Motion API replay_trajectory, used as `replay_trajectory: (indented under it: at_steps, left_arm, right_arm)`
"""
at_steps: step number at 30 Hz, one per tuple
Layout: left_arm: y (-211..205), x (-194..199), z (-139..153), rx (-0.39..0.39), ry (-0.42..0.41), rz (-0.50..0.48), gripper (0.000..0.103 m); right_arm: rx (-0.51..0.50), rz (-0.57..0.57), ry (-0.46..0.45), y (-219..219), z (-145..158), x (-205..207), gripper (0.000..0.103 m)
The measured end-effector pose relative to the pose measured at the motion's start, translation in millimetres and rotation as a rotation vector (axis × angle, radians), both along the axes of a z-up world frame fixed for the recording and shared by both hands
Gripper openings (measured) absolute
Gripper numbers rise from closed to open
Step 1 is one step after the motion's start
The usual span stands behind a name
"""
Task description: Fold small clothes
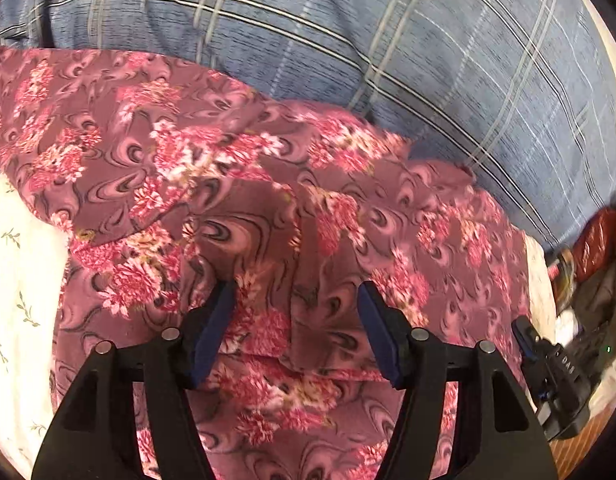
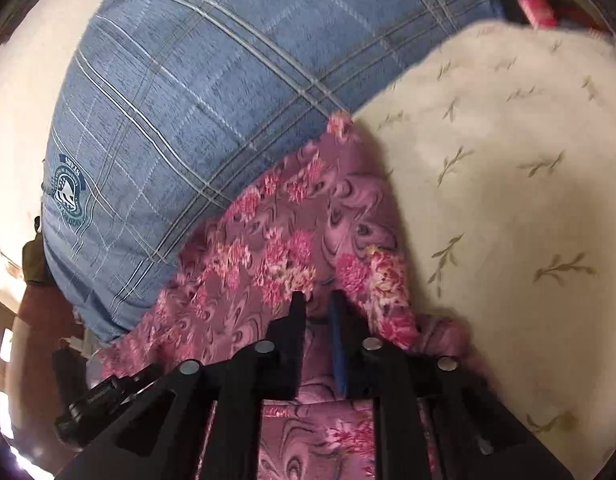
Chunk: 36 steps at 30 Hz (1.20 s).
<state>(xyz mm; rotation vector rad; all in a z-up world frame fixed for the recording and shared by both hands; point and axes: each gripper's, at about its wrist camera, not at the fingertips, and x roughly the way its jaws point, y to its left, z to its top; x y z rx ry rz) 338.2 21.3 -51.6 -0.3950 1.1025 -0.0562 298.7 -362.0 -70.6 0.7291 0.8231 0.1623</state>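
Left wrist view: at the left edge, a cream sheet (image 1: 16, 280) printed with small green sprigs; across the centre, the pink floral garment (image 1: 236, 184) lies rumpled on that sheet, its far edge against a blue plaid pillow (image 1: 408, 60). The left gripper (image 1: 296, 300) points down at the garment with its blue-padded fingers (image 1: 212, 332) apart, the fabric below them and not pinched. At the right edge, part of the other tool and some dark clutter, too blurred to identify. Right wrist view: the pillow at left, the garment at centre, the sheet at right. The right gripper (image 2: 318, 300) has its fingers nearly together, clamped on a raised fold of the garment.
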Motion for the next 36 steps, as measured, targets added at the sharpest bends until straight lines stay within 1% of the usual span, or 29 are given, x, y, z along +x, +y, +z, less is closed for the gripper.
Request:
replay_trajectory:
  at_steps: [1, 3, 4, 5, 7, 8, 9, 10, 12, 14, 17, 20, 21, 24, 25, 26, 28, 29, 30, 31, 32, 34, 36]
  left_arm:
    - [3, 1, 1, -0.018, -0.001, -0.005, 0.063]
    - [20, 1, 7, -0.087, 0.015, 0.001, 0.063]
    - [33, 0, 11, -0.118, 0.015, 0.012, 0.063]
    - [46, -1, 17, -0.124, 0.007, 0.034, 0.063]
    - [75, -2, 31, -0.103, -0.024, 0.078, 0.063]
    - [97, -3, 39, -0.081, -0.037, 0.106, 0.063]
    - [116, -2, 44, -0.063, -0.041, 0.133, 0.064]
    - [136, 0, 47, -0.044, -0.039, 0.163, 0.065]
    - [195, 2, 52, -0.011, -0.034, 0.265, 0.065]
    - [253, 2, 53, -0.007, -0.018, 0.377, 0.065]
    - [332, -5, 50, -0.046, 0.001, 0.538, 0.065]
    - [382, -8, 44, -0.099, -0.004, 0.636, 0.066]
    - [394, -5, 42, -0.104, 0.005, 0.65, 0.066]
    - [415, 6, 33, -0.081, 0.034, 0.683, 0.066]
    - [418, 11, 30, -0.075, 0.041, 0.684, 0.065]
    - [412, 15, 27, -0.083, 0.033, 0.68, 0.065]
    - [412, 21, 27, -0.099, 0.014, 0.678, 0.065]
    - [411, 25, 25, -0.104, 0.014, 0.673, 0.063]
    - [410, 29, 24, -0.109, 0.018, 0.664, 0.053]
    - [411, 31, 21, -0.11, 0.026, 0.655, 0.016]
    - [404, 35, 16, -0.119, 0.042, 0.638, 0.003]
    - [406, 32, 16, -0.127, 0.033, 0.651, 0.002]
    - [403, 25, 22, -0.123, 0.002, 0.649, 0.002]
  right_arm:
    - [0.012, 0.0, -0.018, 3, 6, -2, 0.02]
    - [0.005, 0.038, -0.065, 14, 18, -2, 0.026]
    - [-0.009, 0.066, -0.087, 21, 23, -1, 0.033]
    - [-0.021, 0.091, -0.097, 28, 25, 1, 0.038]
    - [-0.038, 0.113, -0.08, 36, 19, 8, 0.04]
    - [-0.046, 0.123, -0.05, 38, 10, 12, 0.042]
    - [-0.076, 0.128, -0.043, 41, 0, 12, 0.039]
    - [-0.113, 0.119, -0.11, 43, 1, 4, 0.035]
    - [-0.14, 0.127, -0.106, 48, 4, 1, 0.037]
    - [-0.163, 0.137, -0.107, 51, 4, 2, 0.041]
    - [-0.168, 0.138, -0.115, 51, 4, 0, 0.043]
    - [-0.168, 0.139, -0.121, 53, 3, 1, 0.044]
    - [-0.166, 0.141, -0.123, 53, 3, 0, 0.044]
    - [-0.164, 0.142, -0.126, 53, 4, 0, 0.045]
    - [-0.162, 0.143, -0.128, 53, 4, 0, 0.046]
    - [-0.162, 0.141, -0.128, 52, 4, 1, 0.046]
    - [-0.16, 0.141, -0.129, 52, 5, 1, 0.046]
    - [-0.158, 0.141, -0.13, 52, 5, 0, 0.046]
    - [-0.157, 0.142, -0.131, 52, 5, 0, 0.046]
    - [-0.155, 0.141, -0.132, 52, 5, 0, 0.046]
    - [-0.153, 0.14, -0.133, 52, 5, 0, 0.046]
    - [-0.151, 0.14, -0.134, 51, 5, -1, 0.046]
    - [-0.149, 0.14, -0.136, 51, 6, -1, 0.046]
